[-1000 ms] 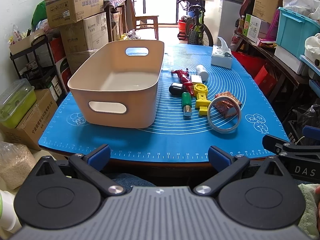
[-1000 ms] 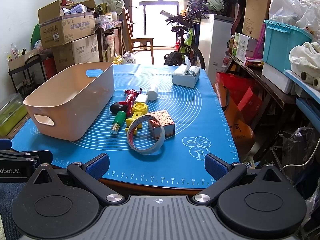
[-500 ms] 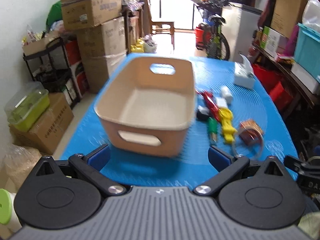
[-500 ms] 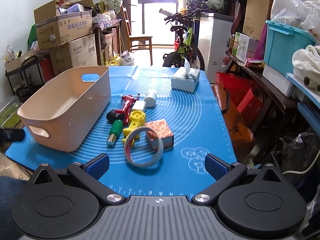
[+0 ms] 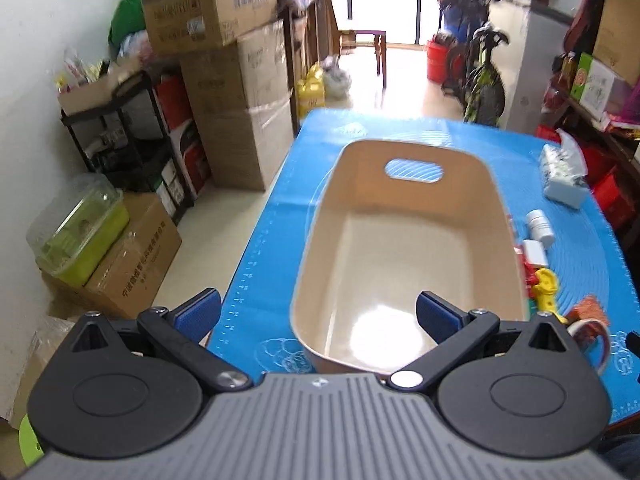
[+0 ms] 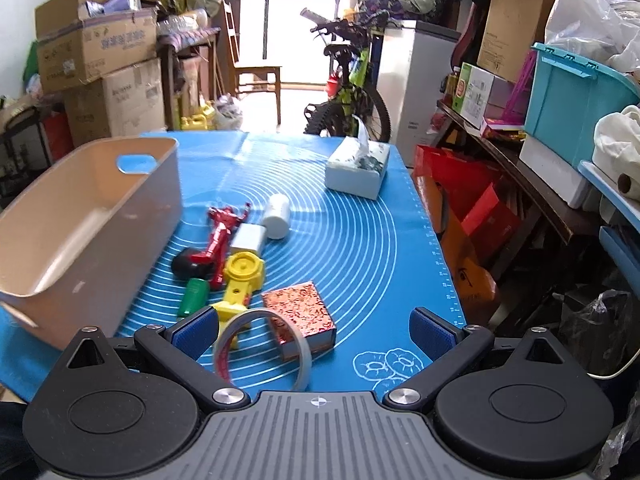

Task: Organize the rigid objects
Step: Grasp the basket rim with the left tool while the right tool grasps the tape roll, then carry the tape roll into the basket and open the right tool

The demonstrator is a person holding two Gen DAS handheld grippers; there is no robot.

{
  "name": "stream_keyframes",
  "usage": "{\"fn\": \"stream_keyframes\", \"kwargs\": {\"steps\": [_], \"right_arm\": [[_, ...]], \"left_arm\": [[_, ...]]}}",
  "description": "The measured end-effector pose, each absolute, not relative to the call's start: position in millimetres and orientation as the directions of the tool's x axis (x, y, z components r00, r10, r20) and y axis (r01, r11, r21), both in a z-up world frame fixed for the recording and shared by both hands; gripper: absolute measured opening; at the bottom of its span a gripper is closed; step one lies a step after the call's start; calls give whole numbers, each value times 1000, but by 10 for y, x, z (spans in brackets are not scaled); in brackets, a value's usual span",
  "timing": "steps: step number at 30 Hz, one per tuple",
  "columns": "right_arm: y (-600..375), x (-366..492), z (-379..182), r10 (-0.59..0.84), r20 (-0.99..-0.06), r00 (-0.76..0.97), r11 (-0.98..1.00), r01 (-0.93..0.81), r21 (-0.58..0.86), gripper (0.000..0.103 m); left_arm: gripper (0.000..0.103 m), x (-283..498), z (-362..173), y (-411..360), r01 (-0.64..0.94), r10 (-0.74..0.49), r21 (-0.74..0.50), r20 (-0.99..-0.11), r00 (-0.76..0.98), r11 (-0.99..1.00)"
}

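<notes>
An empty beige bin (image 5: 404, 248) stands on the blue mat (image 5: 272, 232); it shows at the left in the right wrist view (image 6: 80, 232). My left gripper (image 5: 318, 316) is open above the bin's near left rim. My right gripper (image 6: 314, 330) is open and empty, just above a tape ring (image 6: 262, 350) and a red patterned box (image 6: 298, 312). Beyond them lie a yellow toy (image 6: 240, 280), a green cylinder (image 6: 193, 297), a black object (image 6: 186, 266), a red figure (image 6: 218, 236), a white block (image 6: 247, 238) and a white bottle (image 6: 276, 210).
A tissue box (image 6: 357, 168) sits at the mat's far right. Cardboard boxes (image 5: 224, 80) and a black shelf (image 5: 120, 140) stand left of the table. A bicycle (image 6: 348, 80) stands behind it, with cluttered shelves and a teal tub (image 6: 572, 88) to the right.
My left gripper has risen and moved forward over the bin, now looking down into it. My right gripper has moved forward over the table edge toward the tape ring and red box.
</notes>
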State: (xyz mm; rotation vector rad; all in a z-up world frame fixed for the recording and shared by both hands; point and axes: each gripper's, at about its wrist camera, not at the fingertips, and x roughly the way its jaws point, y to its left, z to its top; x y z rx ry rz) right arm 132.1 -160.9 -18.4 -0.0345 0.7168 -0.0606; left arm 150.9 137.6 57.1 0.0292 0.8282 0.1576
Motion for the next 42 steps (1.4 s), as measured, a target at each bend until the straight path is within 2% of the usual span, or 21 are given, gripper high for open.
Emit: {"fn": "stream_keyframes", "kwargs": {"steps": [4,11,13,17,19,21,25,28,30,32,34,35,42], "right_arm": [[-1549,1527,-385,-95,-691,717,995,49,-86,100],[-1487,1752,-678,-122,-748,653,992,56,-112,98],[-1516,1799,-744,-120,-767,630,993,71,-97,96],[-1578,1839,-843,-127,-793,596,992,92,-90,90],[-1601,1838,-871,-134,-799,586,991,95,-97,87],[-1629,1841,-894,-132,-810,571,991,104,-88,80],[-1674,1846,-912,-125,-823,554,990,123,-67,70],[-1686,1831,-900,-122,-823,554,990,129,-60,58],[-1684,1827,-904,-110,-827,551,991,127,-47,45],[-1670,1827,-915,-102,-828,552,992,117,-44,40],[-1652,1824,-915,-100,-826,555,993,109,-47,30],[-1642,1820,-906,-100,-823,560,993,105,-49,21],[-1622,1776,-807,-92,-794,601,995,88,-48,18]], "left_arm": [[102,1705,470,1639,-167,175,87,-749,639,982],[100,2019,128,1813,-192,164,72,-837,522,979],[83,2063,72,1810,-188,134,43,-852,506,981],[70,2122,-44,1839,-189,138,55,-878,459,980],[51,2141,-96,1864,-187,126,47,-890,438,981],[39,2160,-132,1862,-179,125,52,-898,423,982],[24,2144,-147,1829,-165,95,26,-901,423,986],[19,2149,-136,1795,-158,90,22,-897,432,987],[19,2157,-136,1807,-168,84,10,-895,439,986],[18,2165,-145,1817,-174,78,0,-895,440,985],[9,2170,-149,1821,-172,61,-18,-895,441,985],[9,2171,-152,1818,-171,55,-24,-895,443,985],[9,2172,-164,1831,-172,53,-27,-894,444,985]]}}
